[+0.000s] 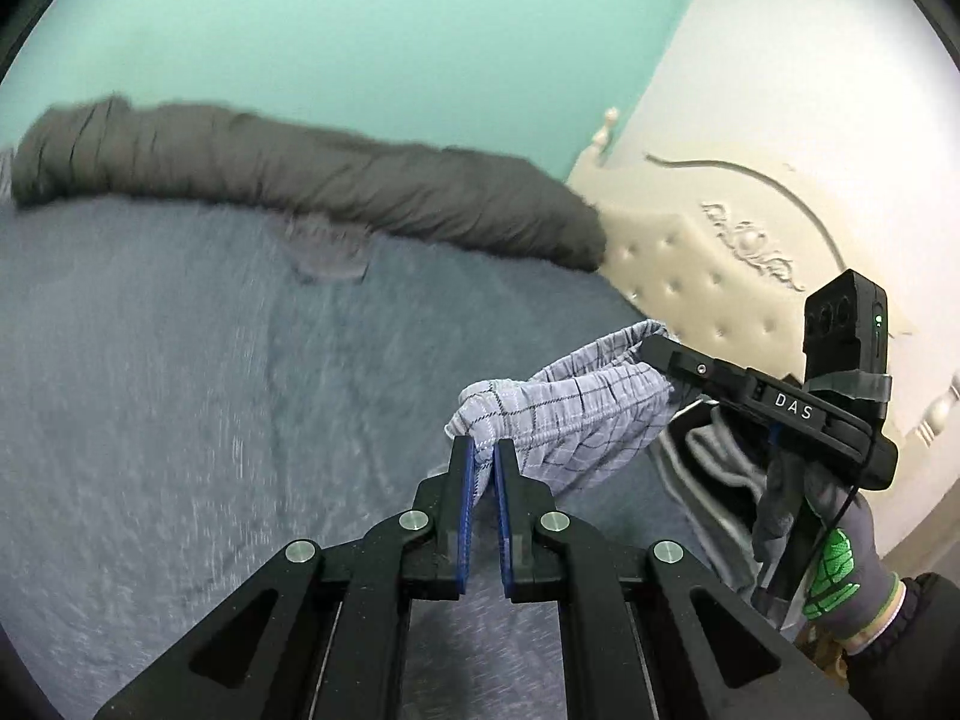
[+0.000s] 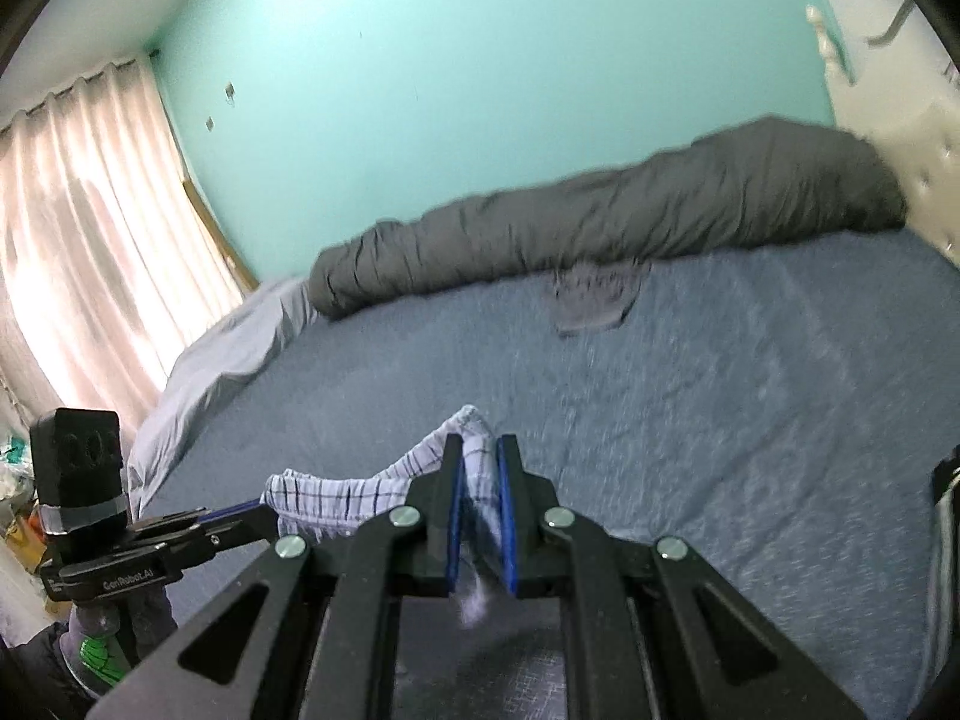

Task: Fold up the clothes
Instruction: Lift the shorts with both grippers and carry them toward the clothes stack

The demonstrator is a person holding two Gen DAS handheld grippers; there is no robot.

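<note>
Stretching checked shorts [image 1: 570, 420] above the bed [image 1: 180, 390], the left claw [image 1: 485, 450] and right claw [image 2: 480, 450] each clenched its waistband; a folded grey piece [image 2: 594, 300] lay beyond, this one unfolded.

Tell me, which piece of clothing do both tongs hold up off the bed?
The pale checked garment, pinched at two ends. The small grey folded piece lies flat by the rolled dark duvet.
</note>
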